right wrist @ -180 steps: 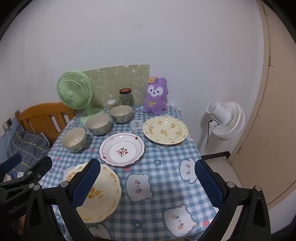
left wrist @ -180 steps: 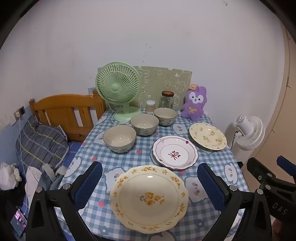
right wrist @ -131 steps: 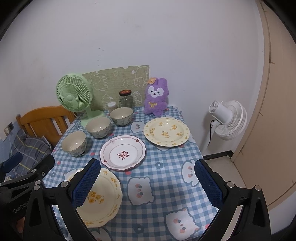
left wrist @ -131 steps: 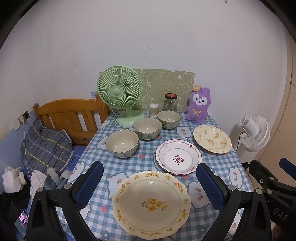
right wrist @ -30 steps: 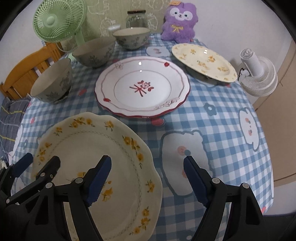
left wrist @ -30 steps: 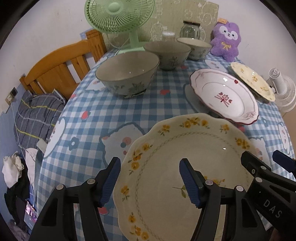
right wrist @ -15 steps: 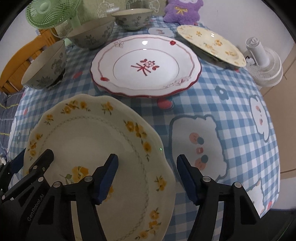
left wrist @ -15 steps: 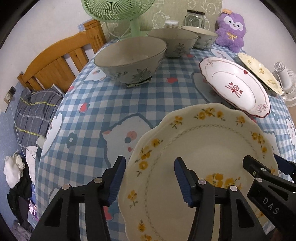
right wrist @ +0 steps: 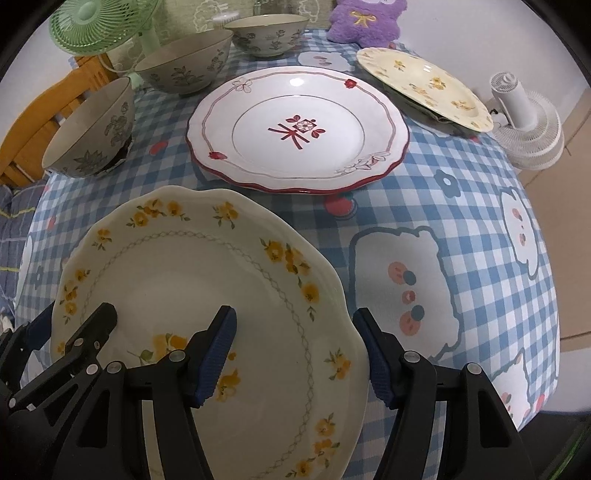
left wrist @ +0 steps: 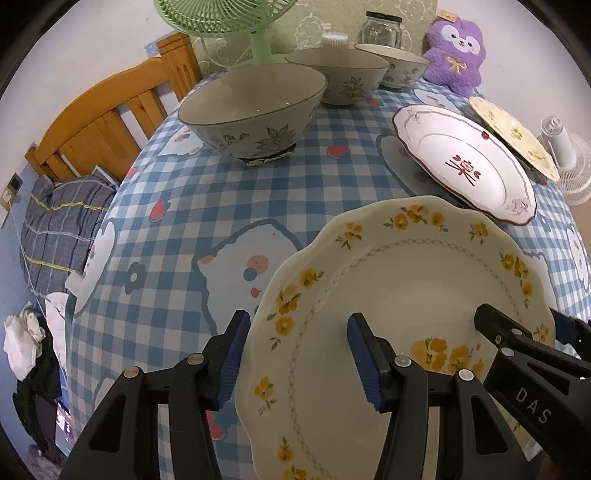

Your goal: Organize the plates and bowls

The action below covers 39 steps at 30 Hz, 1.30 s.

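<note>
straddling opposite rims of the yellow-flowered plate (left wrist: 406,280), the left gripper (left wrist: 295,354) and right gripper (right wrist: 295,350) have just narrowed, pads not visibly pinching. best to clamp both evenly, lift level, then clear the red-trimmed plate (right wrist: 295,129) just beyond them.

The near edge of the cream scalloped plate with yellow flowers (left wrist: 406,280) runs off the bottom of both views. Whether the blue pads of the left gripper (left wrist: 297,354) or the right gripper (right wrist: 297,354) press on its rim cannot be told. The green table fan (left wrist: 221,14) is cut off at the top. The glass jar (left wrist: 380,27) shows only above the grey floral bowls (left wrist: 251,110). The purple plush toy (right wrist: 365,18) is headless in the right view.
</note>
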Tool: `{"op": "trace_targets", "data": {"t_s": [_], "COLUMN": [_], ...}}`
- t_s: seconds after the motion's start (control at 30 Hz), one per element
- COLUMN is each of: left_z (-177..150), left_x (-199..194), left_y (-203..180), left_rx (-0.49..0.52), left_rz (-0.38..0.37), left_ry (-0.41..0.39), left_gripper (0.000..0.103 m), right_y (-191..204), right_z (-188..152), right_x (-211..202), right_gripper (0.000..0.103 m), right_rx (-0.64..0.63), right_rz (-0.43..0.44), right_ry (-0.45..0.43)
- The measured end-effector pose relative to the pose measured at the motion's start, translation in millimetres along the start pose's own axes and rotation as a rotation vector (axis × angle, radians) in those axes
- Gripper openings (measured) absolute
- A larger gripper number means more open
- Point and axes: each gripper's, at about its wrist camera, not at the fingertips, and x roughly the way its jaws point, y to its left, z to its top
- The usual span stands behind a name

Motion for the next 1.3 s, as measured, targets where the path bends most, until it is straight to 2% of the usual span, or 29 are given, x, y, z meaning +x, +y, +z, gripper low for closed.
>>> {"op": "trace_targets", "data": {"t_s": [0.33, 0.7, 1.03, 1.3], "left_z": [1.0, 9.4, 15.7, 17.6], "left_x": [-0.7, -22.9, -40.4, -47.1], "left_y": [6.2, 6.0, -16.9, -50.3], "left_rx": [0.002, 0.043, 0.084, 0.061], "left_rz": [-0.048, -0.086, -0.104, -0.089], "left_ry": [0.054, 0.021, -0.022, -0.025], "left_gripper": [0.056, 0.056, 0.055, 0.056], "right_y": [1.0, -3.1, -31.6, -68.6], "right_z": [-2.3, 0.6, 1.8, 8.5], "right_x": [-8.9, -40.1, -55.5, -57.8], "right_gripper": [0.069, 0.069, 0.069, 0.069], "right_rx": [0.018, 0.06, 0.087, 0.06], "right_rz": [-0.026, -0.063, -0.069, -0.056], "right_ry": [-0.001, -0.052, -0.084, -0.091]}}
